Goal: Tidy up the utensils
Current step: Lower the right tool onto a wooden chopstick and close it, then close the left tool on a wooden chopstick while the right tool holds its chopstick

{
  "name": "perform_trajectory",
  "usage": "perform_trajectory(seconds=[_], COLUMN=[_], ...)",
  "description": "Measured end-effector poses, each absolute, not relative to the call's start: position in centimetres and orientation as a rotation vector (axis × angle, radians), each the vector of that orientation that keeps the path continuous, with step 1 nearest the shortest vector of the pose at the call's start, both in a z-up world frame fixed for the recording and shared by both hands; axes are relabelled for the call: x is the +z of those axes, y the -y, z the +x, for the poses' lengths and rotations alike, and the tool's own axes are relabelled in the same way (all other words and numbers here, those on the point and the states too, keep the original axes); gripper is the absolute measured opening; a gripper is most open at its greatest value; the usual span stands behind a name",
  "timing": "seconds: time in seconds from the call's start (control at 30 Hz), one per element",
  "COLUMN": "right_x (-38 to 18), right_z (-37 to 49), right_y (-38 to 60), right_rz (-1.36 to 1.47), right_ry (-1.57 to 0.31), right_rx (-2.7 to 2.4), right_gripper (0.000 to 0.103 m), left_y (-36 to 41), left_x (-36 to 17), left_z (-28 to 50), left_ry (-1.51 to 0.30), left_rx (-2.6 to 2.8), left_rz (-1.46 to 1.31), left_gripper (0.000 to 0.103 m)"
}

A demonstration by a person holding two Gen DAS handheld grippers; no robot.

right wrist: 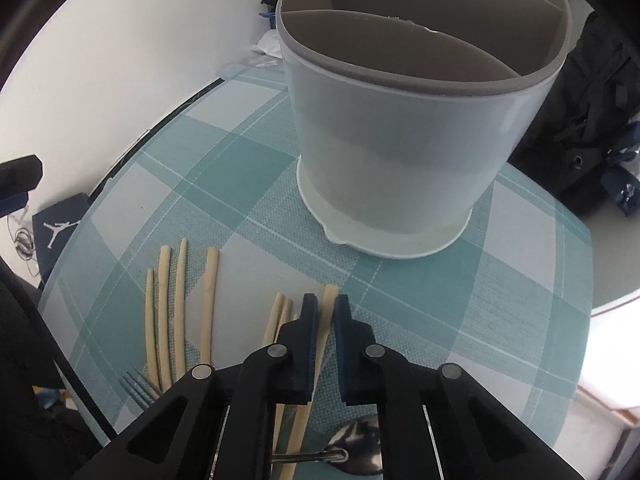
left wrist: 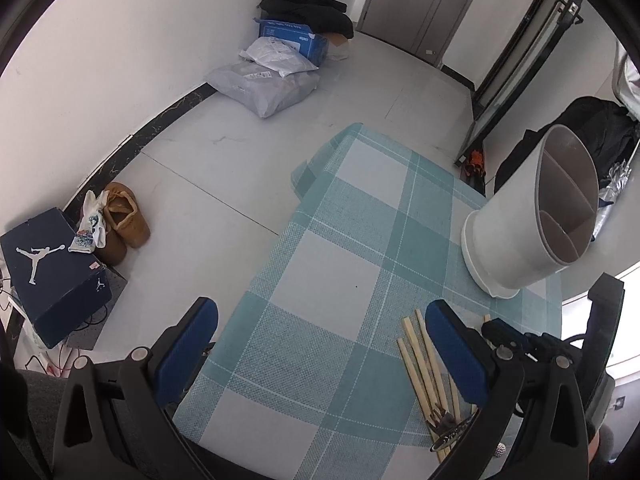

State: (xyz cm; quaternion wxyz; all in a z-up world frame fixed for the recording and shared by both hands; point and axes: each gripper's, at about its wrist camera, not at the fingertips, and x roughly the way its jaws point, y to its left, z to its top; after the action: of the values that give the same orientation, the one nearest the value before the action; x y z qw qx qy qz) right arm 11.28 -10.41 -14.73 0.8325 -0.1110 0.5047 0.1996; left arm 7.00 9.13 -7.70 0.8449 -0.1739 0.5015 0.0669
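One pale chopstick (right wrist: 325, 328) is lying on the bench (right wrist: 248, 184) between the right gripper's (right wrist: 324, 306) jaws, which are standing narrow around it; whether the pads are pressing it is hard to tell. More chopsticks (right wrist: 176, 312) are lying to the left of those jaws, with a fork (right wrist: 140, 386) beside them and a spoon (right wrist: 356, 440) under the jaws. The divided white utensil holder (right wrist: 400, 140) is standing just ahead. The left gripper (left wrist: 320, 340) is hovering with jaws wide, holding nothing
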Motion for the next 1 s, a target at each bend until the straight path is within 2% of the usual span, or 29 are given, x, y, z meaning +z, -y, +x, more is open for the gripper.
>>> perform_trajectory(seconds=[0.37, 0.43, 0.5, 0.8, 0.83, 0.93, 1.0], right_x=[-9.3, -8.8, -8.0, -6.9, -6.7, -5.9, -5.7], right_z=[11.0, 11.0, 10.6, 11.0, 10.9, 10.7, 10.6], right_y=[16.6, 18.1, 19.1, 20.1, 20.4, 21.0, 21.1], right_rz=[0.136, 0.196, 0.235, 0.340, 0.351, 0.379, 0.384], right_ry=[-0.918, -0.881, -0.840, -0.725, -0.722, -0.711, -0.703], right_rx=[0.407, 0.402, 0.396, 0.410, 0.409, 0.408, 0.405], right_gripper=[0.006, 0.006, 0.006, 0.006, 0.006, 0.006, 0.006], left_y=[-6.3, -5.7, -5.2, -3.8, -3.7, -3.8, -3.9], left_x=[-10.7, -10.9, -11.0, -11.5, -11.5, -11.6, -11.8], left_z=[7.2, 7.3, 7.3, 7.8, 8.0, 8.7, 9.0], left_ry=[-1.251, -1.267, -1.277, -1.272, -1.271, -1.278, -1.280], left_rx=[0.027, 0.037, 0.038, 0.097, 0.105, 0.109, 0.105], left_rz=[-0.335, -0.300, -0.290, -0.196, -0.178, -0.154, -0.153], left_gripper=[0.102, 0.101, 0.096, 0.096, 0.095, 0.078, 0.077])
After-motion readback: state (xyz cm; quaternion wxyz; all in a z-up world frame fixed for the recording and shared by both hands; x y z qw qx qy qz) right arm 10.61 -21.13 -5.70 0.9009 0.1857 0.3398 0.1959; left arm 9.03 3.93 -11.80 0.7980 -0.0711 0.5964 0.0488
